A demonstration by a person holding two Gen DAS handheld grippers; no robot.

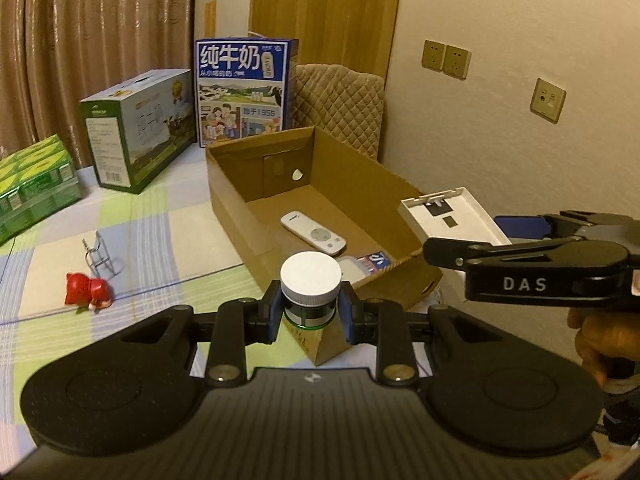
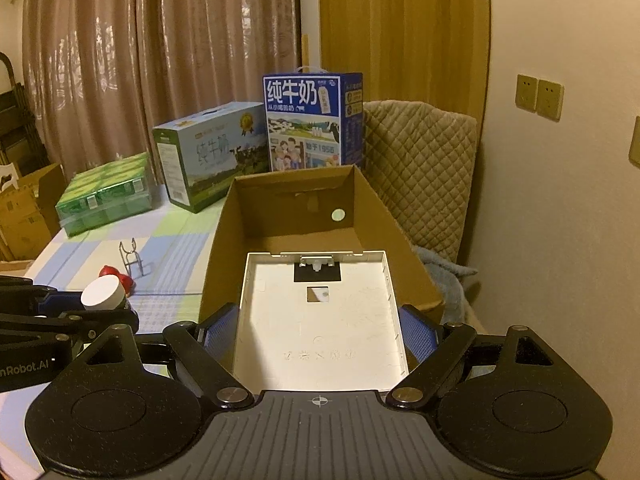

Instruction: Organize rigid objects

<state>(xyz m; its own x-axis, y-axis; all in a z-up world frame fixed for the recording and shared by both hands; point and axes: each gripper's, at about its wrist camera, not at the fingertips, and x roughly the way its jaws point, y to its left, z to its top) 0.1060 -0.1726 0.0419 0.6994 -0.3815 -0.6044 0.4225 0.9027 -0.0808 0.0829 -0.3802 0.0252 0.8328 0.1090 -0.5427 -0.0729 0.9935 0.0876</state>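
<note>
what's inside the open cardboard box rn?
In the cardboard box: a white remote and a small blue-and-white packet. The jar covers the near corner.

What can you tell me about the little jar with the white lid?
The little jar has a round white lid with ribbed sides, a dark, glassy-looking body with a pale label band and a green ring around its base. It stands upright, squeezed between the blue pads of the left hand-held gripper, held up just in front of the open cardboard box.
</note>
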